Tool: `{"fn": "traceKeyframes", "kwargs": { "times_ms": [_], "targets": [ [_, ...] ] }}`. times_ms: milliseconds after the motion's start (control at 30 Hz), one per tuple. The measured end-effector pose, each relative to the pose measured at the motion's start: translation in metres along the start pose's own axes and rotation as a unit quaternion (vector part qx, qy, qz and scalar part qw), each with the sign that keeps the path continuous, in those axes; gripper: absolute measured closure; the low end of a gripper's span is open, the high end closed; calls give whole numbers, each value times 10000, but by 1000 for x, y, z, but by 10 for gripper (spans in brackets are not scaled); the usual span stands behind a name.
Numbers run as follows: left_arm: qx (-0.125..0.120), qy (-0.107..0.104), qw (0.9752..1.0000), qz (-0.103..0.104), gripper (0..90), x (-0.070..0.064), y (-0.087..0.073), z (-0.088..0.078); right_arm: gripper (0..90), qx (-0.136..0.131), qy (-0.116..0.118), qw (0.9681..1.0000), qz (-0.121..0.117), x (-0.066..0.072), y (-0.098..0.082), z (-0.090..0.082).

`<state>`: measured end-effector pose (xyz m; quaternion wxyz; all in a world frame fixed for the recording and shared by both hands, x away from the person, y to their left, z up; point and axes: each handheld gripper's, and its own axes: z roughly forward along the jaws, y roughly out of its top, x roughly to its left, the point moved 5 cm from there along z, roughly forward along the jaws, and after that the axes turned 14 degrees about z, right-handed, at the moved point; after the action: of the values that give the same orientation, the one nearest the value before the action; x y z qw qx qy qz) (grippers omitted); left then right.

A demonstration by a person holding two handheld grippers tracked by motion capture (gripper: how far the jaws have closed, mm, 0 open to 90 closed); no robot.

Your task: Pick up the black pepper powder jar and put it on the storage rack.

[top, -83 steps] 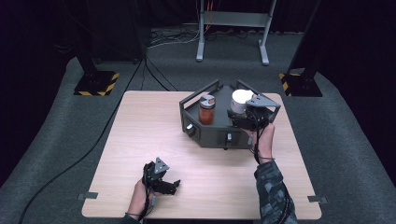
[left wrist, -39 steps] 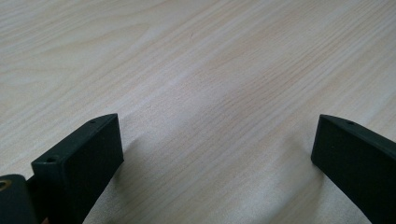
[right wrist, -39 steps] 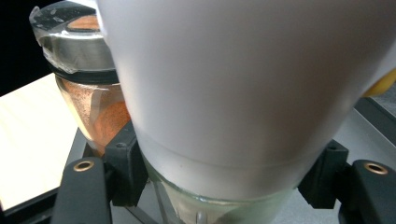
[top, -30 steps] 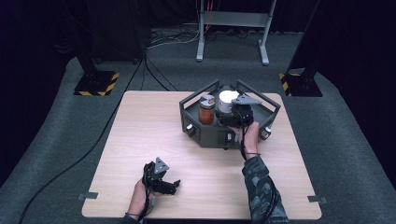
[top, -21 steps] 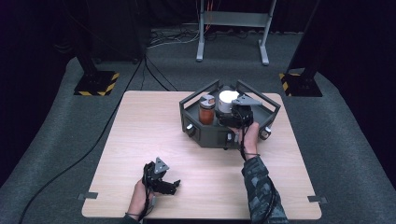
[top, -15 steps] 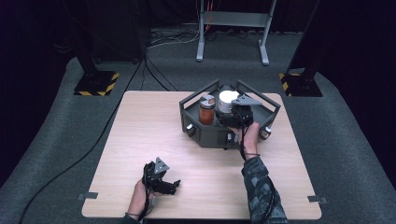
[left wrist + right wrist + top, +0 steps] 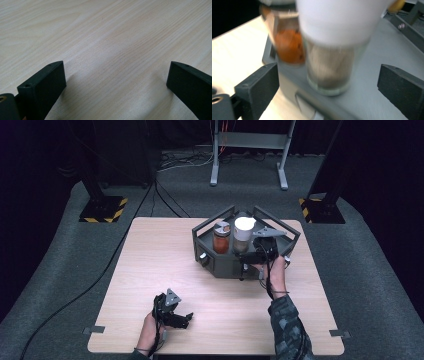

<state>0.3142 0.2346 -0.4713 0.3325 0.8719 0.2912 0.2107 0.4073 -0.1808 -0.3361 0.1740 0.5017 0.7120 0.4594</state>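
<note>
Right gripper point(image 7: 328, 82) open, jaws just spread clear of white-lidded jar point(image 7: 332, 50) standing in grey rack point(image 7: 225, 262) beside orange-filled jar point(image 7: 221, 238); left gripper point(image 7: 172, 312) open, empty, on wooden table point(image 7: 150, 260).

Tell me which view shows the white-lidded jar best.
The right gripper view: the white-lidded jar stands close, between that gripper's open jaws, on the grey rack, its brownish contents visible, though blurred. The high view shows it small, beside the orange jar. The left gripper view looks at the table.
</note>
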Motion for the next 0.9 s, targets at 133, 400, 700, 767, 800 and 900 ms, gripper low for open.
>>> {"fn": "traceKeyframes", "kwargs": {
  "times_ms": [133,400,700,767,800,900],
  "targets": [
    [0,0,10000,-1,21,0,0,0,0,153,-38,9999,-67,-2,-16,-16],
    [-2,-2,10000,0,22,0,0,0,0,428,-154,9989,-109,-8,-68,-37],
    [0,-1,10000,1,22,0,0,0,0,562,-566,9961,383,-31,-138,-50],
    [-1,0,10000,0,21,0,0,0,0,541,-646,9952,490,-34,-150,-52],
    [0,-1,10000,1,21,0,0,0,0,526,-670,9950,522,-35,-155,-53],
    [-1,-1,10000,0,22,0,0,0,0,509,-703,9944,605,-38,-166,-54]
  ]
}}
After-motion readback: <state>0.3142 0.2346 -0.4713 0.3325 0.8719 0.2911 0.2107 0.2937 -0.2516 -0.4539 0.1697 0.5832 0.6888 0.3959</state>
